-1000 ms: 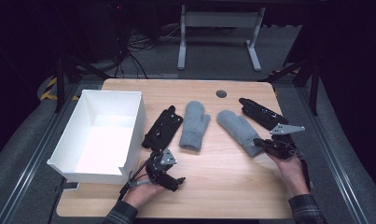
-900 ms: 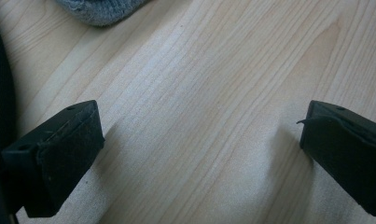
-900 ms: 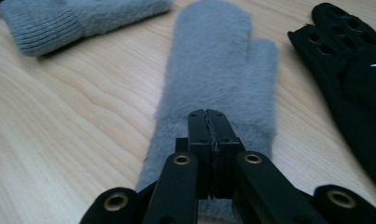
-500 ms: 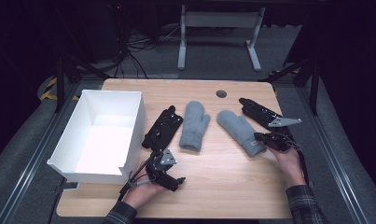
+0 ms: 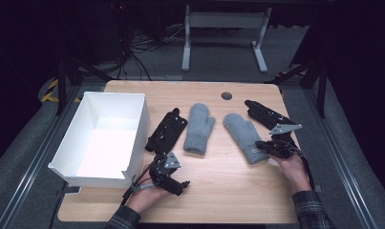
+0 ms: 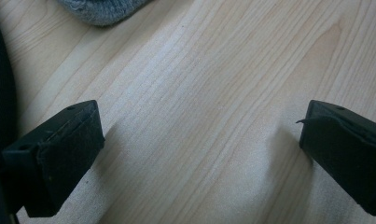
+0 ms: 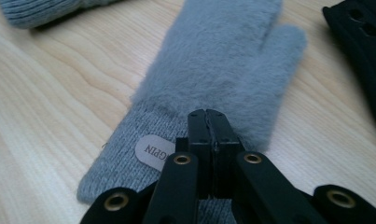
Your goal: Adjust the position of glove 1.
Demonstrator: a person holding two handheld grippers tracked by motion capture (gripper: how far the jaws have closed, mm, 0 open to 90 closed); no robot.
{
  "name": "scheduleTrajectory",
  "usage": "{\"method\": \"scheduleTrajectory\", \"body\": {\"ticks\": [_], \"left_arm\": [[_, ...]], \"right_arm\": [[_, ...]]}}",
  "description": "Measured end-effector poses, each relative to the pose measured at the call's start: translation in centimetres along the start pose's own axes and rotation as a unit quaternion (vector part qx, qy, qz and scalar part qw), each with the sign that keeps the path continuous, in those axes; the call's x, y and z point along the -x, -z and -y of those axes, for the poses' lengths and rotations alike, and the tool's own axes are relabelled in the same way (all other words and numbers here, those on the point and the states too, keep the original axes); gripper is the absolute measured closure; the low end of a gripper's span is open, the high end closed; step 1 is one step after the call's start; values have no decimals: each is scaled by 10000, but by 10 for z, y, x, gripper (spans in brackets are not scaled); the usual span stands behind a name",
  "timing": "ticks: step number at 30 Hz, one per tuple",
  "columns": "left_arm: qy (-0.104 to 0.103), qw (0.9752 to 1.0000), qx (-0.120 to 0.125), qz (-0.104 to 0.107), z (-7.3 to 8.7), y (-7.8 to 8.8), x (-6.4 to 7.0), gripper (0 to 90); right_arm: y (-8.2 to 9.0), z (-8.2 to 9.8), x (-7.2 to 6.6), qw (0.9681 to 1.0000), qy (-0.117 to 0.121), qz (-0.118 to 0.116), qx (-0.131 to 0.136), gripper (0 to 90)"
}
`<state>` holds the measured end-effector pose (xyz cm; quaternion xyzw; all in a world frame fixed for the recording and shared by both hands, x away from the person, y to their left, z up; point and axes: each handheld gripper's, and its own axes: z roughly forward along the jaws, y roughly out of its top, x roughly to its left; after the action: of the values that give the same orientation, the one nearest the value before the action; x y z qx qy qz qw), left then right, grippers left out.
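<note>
A: What is the right hand-held gripper (image 7: 208, 116) working at?

B: The right-hand grey mitten (image 7: 223, 70). It is plush and fuzzy over the palm and thumb, with a ribbed knit cuff that bears a small white oval label (image 7: 153, 151). In the right gripper view the jaws are pressed flat together, tips over the seam where fuzz meets rib. Whether any fabric is pinched between them I cannot tell.

A: And where does that mitten lie?

B: Flat on the tabletop (image 5: 219, 191), right of centre in the high view, cuff toward the person and fingertip end away.

A: What is around it?

B: A second grey mitten (image 5: 198, 128) of the same soft make lies just to its left, apart from it. A black glove (image 5: 166, 131) with punched holes lies left of that one, and another black glove (image 5: 264, 113) sits beyond the right hand.

A: The left hand-held gripper (image 6: 199, 140)?

B: Spread wide over bare wood, nothing between its blocky black pads (image 6: 69, 149). The wood is pale with fine straight grain.

A: Anything further out?

B: A white rectangular box (image 5: 104, 138) with thin walls stands at the left edge, and a small dark round grommet (image 5: 226, 96) is set in the far side.
</note>
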<state>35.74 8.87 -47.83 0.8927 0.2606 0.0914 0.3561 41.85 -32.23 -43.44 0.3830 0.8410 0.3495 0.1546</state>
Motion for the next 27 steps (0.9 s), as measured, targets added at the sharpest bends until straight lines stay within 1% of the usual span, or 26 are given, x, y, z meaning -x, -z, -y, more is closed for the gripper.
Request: {"method": "scheduleTrajectory", "body": {"ticks": [5,8,13,14,15,20,21,25,26,27], "left_arm": [[-12,10000,15,2,0,0,0,0],[-6,10000,15,-5,0,0,0,0],[-15,10000,6,6,0,0,0,0],[-9,10000,0,14,-1,-1,0,0],[-23,10000,10,15,-1,-1,0,0],[-9,10000,10,1,-1,-1,0,0],[-8,10000,10,2,-1,-1,0,0],[-22,10000,10,25,-1,-1,0,0],[-22,10000,10,25,-1,-1,0,0],[-18,10000,7,37,-1,-1,0,0]], "right_arm": [[0,1,-10,9998,93,-175,-23,900],[0,0,-16,9995,179,-239,-62,900],[-2,-2,-27,9987,296,-401,-80,900],[-3,-2,-32,9982,347,-474,-81,900],[-3,-2,-32,9982,347,-474,-81,900],[-5,-5,-44,9967,510,-615,-137,900],[-5,-6,-49,9961,560,-657,-156,900],[-7,-8,-58,9942,690,-812,-153,900],[-7,-8,-58,9942,690,-812,-153,900],[-9,-9,-64,9932,746,-883,-151,900]]}}
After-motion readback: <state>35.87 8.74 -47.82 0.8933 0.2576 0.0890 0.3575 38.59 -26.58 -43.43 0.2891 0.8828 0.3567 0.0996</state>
